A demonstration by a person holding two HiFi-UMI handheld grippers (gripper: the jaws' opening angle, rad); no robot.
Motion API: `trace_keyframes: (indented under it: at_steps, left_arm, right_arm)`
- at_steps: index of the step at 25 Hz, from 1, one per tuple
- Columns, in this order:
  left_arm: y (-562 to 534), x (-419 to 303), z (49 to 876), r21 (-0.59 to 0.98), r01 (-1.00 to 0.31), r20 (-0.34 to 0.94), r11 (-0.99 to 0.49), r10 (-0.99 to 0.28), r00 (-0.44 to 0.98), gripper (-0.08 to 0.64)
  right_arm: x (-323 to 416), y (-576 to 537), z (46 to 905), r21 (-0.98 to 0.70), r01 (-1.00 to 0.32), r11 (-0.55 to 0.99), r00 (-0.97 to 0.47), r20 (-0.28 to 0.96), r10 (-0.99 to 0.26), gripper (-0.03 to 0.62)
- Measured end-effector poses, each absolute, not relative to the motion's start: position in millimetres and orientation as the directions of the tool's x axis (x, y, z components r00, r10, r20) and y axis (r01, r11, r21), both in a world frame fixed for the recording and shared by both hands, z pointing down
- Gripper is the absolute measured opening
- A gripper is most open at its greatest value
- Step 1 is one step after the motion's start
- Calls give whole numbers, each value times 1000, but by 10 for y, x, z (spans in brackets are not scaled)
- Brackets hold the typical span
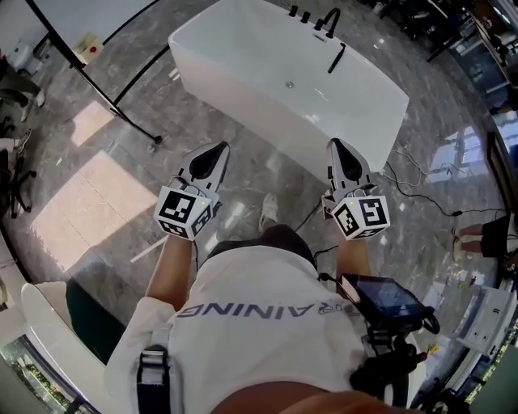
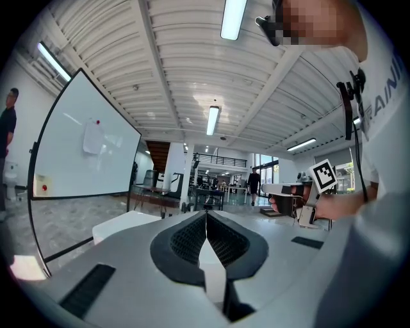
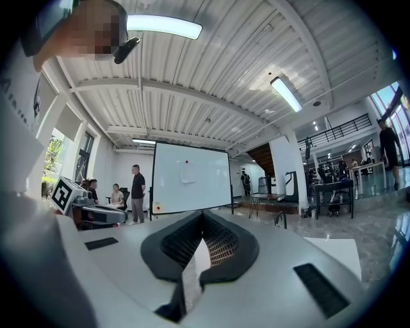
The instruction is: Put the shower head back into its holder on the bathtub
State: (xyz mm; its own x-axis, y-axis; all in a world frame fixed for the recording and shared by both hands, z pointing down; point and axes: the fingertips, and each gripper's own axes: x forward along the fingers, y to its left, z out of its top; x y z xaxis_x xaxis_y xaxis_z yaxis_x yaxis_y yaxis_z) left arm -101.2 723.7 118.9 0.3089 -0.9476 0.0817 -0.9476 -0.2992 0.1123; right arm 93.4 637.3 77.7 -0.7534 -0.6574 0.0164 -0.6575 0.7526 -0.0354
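Observation:
The white bathtub (image 1: pixel 267 113) stands ahead on the marble floor. Black tap fittings (image 1: pixel 312 16) rise from its far rim. A slim black shower head (image 1: pixel 337 58) lies beside them, slanting over the rim toward the basin. My left gripper (image 1: pixel 218 148) and right gripper (image 1: pixel 337 143) are held side by side at waist height, short of the tub's near wall and pointing toward it. Both are shut with nothing between the jaws. A corner of the tub shows past the shut tips of the left gripper (image 2: pixel 206 214) and the right gripper (image 3: pixel 203 214).
A whiteboard stand's black legs (image 1: pixel 121 105) cross the floor left of the tub. Cables (image 1: pixel 413 190) trail on the floor to the right. A white tub-like shell (image 1: pixel 48 323) sits at bottom left. People (image 3: pixel 136 192) stand by the whiteboard (image 3: pixel 189 176).

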Motion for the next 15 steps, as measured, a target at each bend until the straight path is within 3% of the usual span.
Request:
trace_keyframes:
  at_steps: [15]
  left_arm:
    - [5268, -1153, 1027, 56, -980, 96, -192, -976, 196, 18]
  right_arm:
    - [686, 4123, 790, -87, -570, 817, -818, -32, -574, 9]
